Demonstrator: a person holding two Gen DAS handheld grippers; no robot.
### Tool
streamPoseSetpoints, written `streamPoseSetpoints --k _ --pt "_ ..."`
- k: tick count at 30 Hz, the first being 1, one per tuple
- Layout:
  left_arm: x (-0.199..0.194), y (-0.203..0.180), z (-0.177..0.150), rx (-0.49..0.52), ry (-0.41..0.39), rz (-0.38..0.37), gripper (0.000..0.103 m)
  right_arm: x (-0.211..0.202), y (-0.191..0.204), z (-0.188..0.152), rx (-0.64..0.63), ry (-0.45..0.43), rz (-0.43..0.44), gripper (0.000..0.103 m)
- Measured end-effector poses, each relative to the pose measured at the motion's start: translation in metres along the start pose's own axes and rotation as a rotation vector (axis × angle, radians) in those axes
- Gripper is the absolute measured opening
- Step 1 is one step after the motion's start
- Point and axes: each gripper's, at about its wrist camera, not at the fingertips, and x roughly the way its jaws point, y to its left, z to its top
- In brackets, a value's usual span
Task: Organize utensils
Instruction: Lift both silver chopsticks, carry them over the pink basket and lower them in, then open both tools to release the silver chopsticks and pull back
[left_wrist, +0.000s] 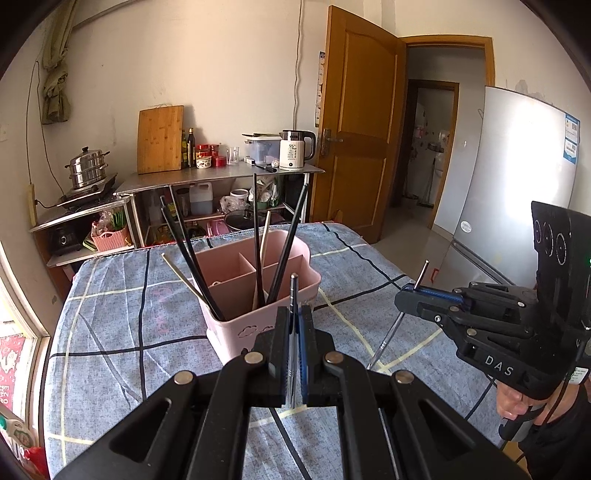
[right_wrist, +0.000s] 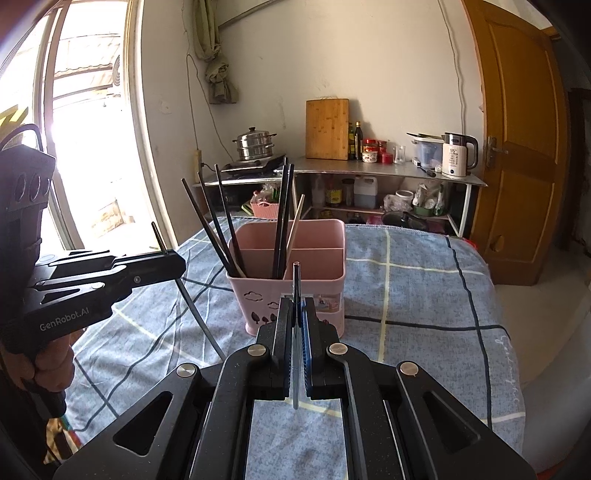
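Pink divided utensil caddy (left_wrist: 258, 291): standing on the blue plaid tablecloth (left_wrist: 110, 332), already holding black chopsticks (left_wrist: 192, 266).
Left gripper (left_wrist: 294, 314): clamping a metal chopstick (left_wrist: 293, 295) upright.
Right gripper (right_wrist: 296, 314): pinching a second chopstick (right_wrist: 296, 280).
Advice: lowering each tip-first, vertically, into one compartment.

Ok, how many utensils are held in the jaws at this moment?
2. One silver stick is clamped in the left gripper, a second silver stick in the right gripper; both are near the pink holder. None seems hidden.
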Motion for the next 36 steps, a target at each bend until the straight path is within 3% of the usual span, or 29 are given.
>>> streamPoseSetpoints --k 19,26,36 --pt "0.005 0.043 0.075 -0.059 -0.118 0.064 0.005 0.032 0.023 0.088 -0.032 -0.152 0.044 0.005" --pt "0.029 0.062 0.074 -0.092 -0.097 0.084 0.005 0.062 0.025 0.100 -0.015 -0.127 0.053 0.005" --pt "0.041 0.070 0.060 -0.094 -0.079 0.091 0.005 0.098 0.029 0.078 -0.036 -0.020 0.039 0.005"
